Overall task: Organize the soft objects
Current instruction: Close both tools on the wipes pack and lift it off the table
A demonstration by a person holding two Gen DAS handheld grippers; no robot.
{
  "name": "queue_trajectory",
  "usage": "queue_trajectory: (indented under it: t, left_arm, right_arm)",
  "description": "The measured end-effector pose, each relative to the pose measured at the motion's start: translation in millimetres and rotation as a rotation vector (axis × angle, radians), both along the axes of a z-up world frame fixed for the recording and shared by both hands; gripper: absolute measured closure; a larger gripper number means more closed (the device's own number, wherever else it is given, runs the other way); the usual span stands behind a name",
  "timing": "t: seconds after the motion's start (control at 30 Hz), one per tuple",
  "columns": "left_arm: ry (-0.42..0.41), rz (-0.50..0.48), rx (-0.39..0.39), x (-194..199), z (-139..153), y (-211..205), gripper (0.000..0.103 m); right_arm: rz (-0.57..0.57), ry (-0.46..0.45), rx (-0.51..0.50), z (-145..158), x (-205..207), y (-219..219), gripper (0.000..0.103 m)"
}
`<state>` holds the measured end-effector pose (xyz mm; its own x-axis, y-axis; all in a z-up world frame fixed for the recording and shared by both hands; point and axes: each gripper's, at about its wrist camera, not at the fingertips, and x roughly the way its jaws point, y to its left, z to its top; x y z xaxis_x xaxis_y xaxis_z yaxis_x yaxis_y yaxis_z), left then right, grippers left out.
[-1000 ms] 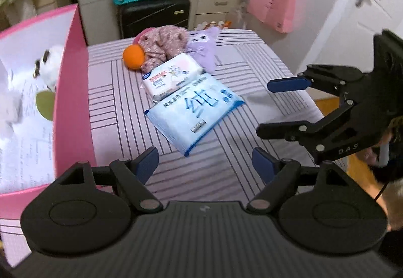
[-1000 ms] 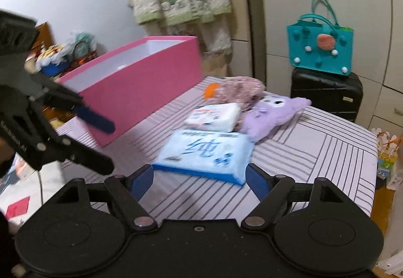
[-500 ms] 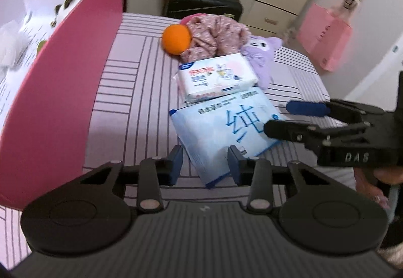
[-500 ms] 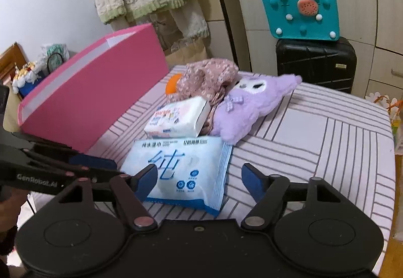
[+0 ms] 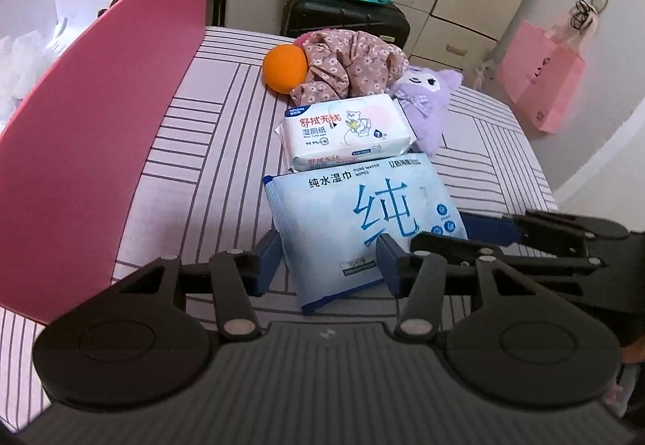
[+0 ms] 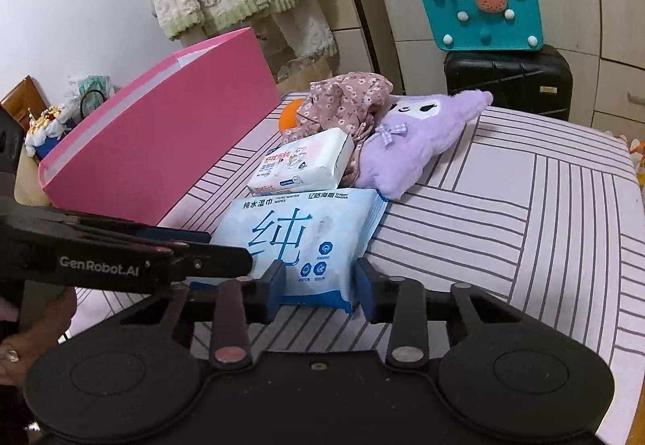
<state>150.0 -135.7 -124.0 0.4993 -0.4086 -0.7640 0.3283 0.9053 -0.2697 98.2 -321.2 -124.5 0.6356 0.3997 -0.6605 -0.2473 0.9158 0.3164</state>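
1. Fingers of the left gripper (image 5: 328,261) straddle the near end of the blue wipes pack (image 5: 358,223); its jaws are opening, and whether the pads touch the pack cannot be told.
2. Fingers of the right gripper (image 6: 320,281) bracket the same pack's near right corner (image 6: 306,239); its jaws are closing, and the blue pads sit against the wrapper's sides.
3. Each gripper shows in the other's view, both reaching the pack from opposite sides.
4. This pack is a flat, soft pouch, pale blue with a large blue Chinese character, smaller print along its top edge and a darker blue seam at its near end. It lies on the striped surface (image 5: 209,146).
5. Touching its far edge is a smaller white wipes pack (image 5: 346,134) with red lettering and a cartoon bear.
6. Behind that sit an orange ball (image 5: 284,68), a crumpled floral cloth (image 5: 342,64) and a purple plush toy (image 6: 415,138).
7. To the left stands an open pink box (image 5: 100,114) holding something white and fluffy.
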Motion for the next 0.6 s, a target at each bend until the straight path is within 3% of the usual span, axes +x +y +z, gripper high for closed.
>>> queue_trajectory:
  t: [0.13,0.33,0.6]
  left_arm:
    - [-0.007,0.008,0.001,-0.9,-0.9,-0.3,0.054]
    - [-0.036,0.015,-0.019,-7.2,-0.5,2.3,0.062]
    - [-0.029,-0.038,-0.028,-30.3,3.4,6.7,0.062]
  right_arm:
    - [0.004,0.019,0.06,-2.8,-2.3,-2.3,0.07]
    - [-0.02,0.009,0.043,-2.0,-6.0,5.4,0.07]
    - [-0.021,0.032,-0.003,6.6,-23.5,17.5,0.061]
